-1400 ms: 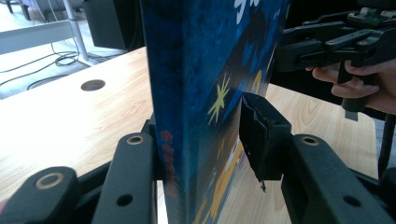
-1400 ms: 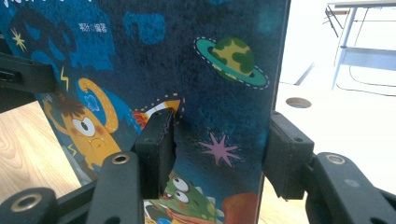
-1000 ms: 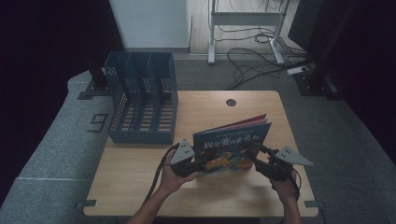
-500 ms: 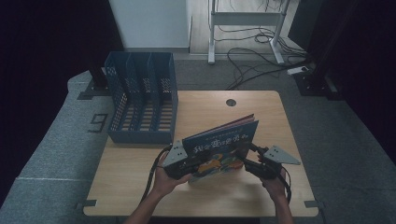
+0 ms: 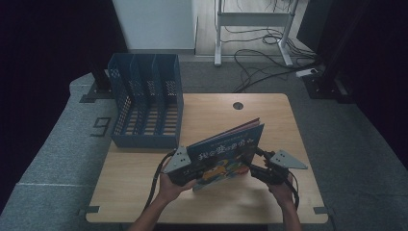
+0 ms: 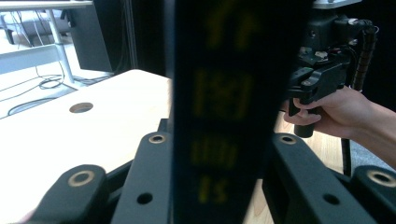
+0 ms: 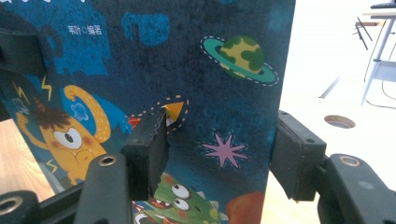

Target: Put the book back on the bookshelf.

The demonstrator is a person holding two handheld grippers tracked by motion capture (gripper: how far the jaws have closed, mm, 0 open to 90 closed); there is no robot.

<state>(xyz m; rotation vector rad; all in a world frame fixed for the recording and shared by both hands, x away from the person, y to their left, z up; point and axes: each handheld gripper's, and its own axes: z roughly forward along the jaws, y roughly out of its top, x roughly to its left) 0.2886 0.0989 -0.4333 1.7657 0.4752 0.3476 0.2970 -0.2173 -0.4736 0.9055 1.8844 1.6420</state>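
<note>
Since the earlier frames the book point(image 5: 225, 153) has tipped up off the surface point(image 5: 269, 115) and slid a bit toward the left of the picture, so now it stands on its lower edge, leaning, in the lower middle of the high view.

Going left to right: the blue file rack point(image 5: 144, 103) sits at the upper left of the surface, slots empty as far as I can see, well apart from the book. Then the left gripper point(image 5: 185, 168) at the book's left end. Its jaws have just been closing, and in the left gripper view the book's edge point(image 6: 219, 116) stands right between them, looking clamped from both sides. So that one is gripping the book.

At the book's right end is the right gripper point(image 5: 257, 166). Its jaws have been easing wider. In the right gripper view one pad lies against the cover point(image 7: 196, 79) and the other sits behind the far edge; I can't tell if it's pinching or just straddling.

My read: this is the stand-it-up step before filing the book in the rack. The next move would need the left grip to hold firm while the book gets lifted, kept upright and lined up with a slot.
</note>
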